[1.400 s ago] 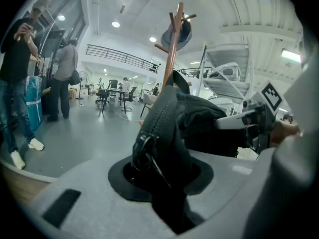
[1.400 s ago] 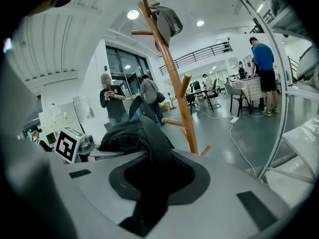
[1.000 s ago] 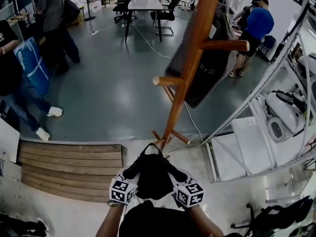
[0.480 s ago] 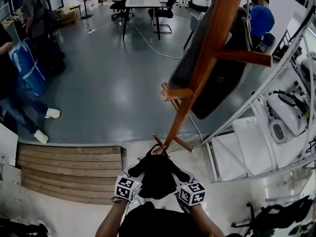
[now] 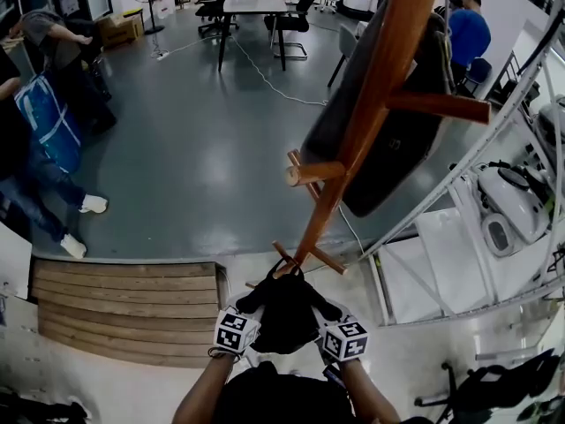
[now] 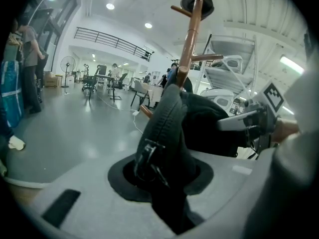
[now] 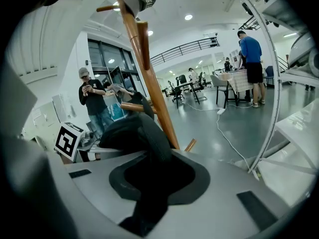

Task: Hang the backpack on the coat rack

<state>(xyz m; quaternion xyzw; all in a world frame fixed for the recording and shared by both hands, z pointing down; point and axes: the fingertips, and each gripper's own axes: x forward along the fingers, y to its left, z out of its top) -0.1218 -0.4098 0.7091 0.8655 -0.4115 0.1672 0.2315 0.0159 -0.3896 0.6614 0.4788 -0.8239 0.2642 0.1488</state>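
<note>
I hold a black backpack low in front of me, between both grippers. My left gripper is shut on one padded shoulder strap. The right gripper is shut on the other strap. Each strap runs up out of the jaws and hides the pads. The wooden coat rack stands just ahead, with its feet right beyond the backpack. A dark bag hangs from one of its upper pegs, and a bare peg sticks out to the left. The rack pole rises close by in the right gripper view.
A slatted wooden platform lies on the left. A slanted metal frame and white equipment crowd the right. People stand at the left and the far right. A desk with chairs is at the back.
Both grippers and the backpack have shifted slightly right, toward the rack's foot. The rack looms larger and further right in the head view. A person at the far left has bent over.
</note>
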